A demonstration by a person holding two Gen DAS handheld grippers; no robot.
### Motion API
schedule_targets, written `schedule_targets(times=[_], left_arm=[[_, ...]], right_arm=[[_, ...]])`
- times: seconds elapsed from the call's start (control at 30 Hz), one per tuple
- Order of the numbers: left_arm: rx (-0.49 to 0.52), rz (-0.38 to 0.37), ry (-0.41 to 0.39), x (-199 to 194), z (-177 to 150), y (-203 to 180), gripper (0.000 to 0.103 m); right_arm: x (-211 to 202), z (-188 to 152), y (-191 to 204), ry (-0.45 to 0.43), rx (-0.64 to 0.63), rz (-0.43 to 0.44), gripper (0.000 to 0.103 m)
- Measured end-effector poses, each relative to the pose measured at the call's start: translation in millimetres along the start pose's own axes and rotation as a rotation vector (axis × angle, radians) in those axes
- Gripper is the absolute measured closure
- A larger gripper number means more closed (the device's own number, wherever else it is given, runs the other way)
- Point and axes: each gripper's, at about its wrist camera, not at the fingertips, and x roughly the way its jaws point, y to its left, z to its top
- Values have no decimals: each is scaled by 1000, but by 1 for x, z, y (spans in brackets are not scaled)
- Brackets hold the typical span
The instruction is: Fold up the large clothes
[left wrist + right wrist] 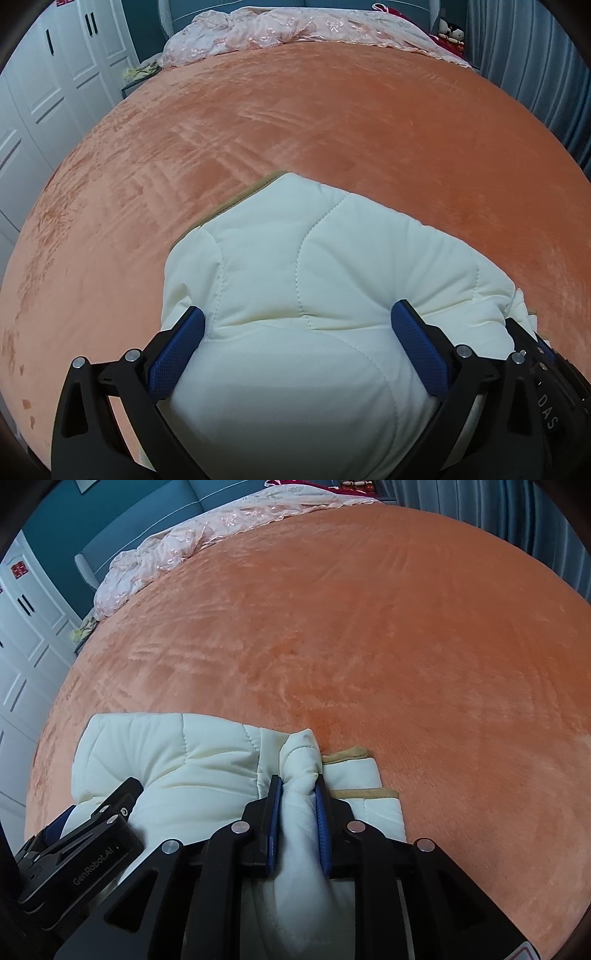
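Note:
A cream quilted padded garment (314,280) with tan trim lies bunched on the orange bed cover (295,129). My left gripper (297,317) is wide apart with a thick fold of the garment between its blue pads. My right gripper (298,786) is shut on a pinched bunch of the same garment (177,768). The left gripper's body shows at the lower left of the right wrist view (85,849), close beside the right one. The right gripper's body shows at the right edge of the left wrist view (546,387).
The orange bed cover (369,627) spreads far ahead. A pink lace bedspread (295,29) lies crumpled at the headboard end. White wardrobe doors (44,92) stand at the left; grey-blue curtains (535,74) hang at the right. Small toys (450,33) sit by the headboard.

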Motion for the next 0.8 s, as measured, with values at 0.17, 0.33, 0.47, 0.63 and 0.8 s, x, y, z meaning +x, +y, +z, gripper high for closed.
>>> schedule_targets(times=[0.17,0.33,0.47,0.63,0.8], left_arm=[[0,6,-9,2,-1,-1,5],[1,14,-17,4,-1,-2,5],[1,19,-24,6,-3,-3,5],[-1,23,-28,7,-2,-3,5],[-30,-26,-25,0,0,5,5]], right_arm=[[2,-2,-2,-11,7,12,85],[3,-3,-2,-19,7,14,85],[3,-6,-1,-31,9,13,85],[0,-8,-1,-65,18,8,84],[-21,-12,-15,-154,108,39,75]])
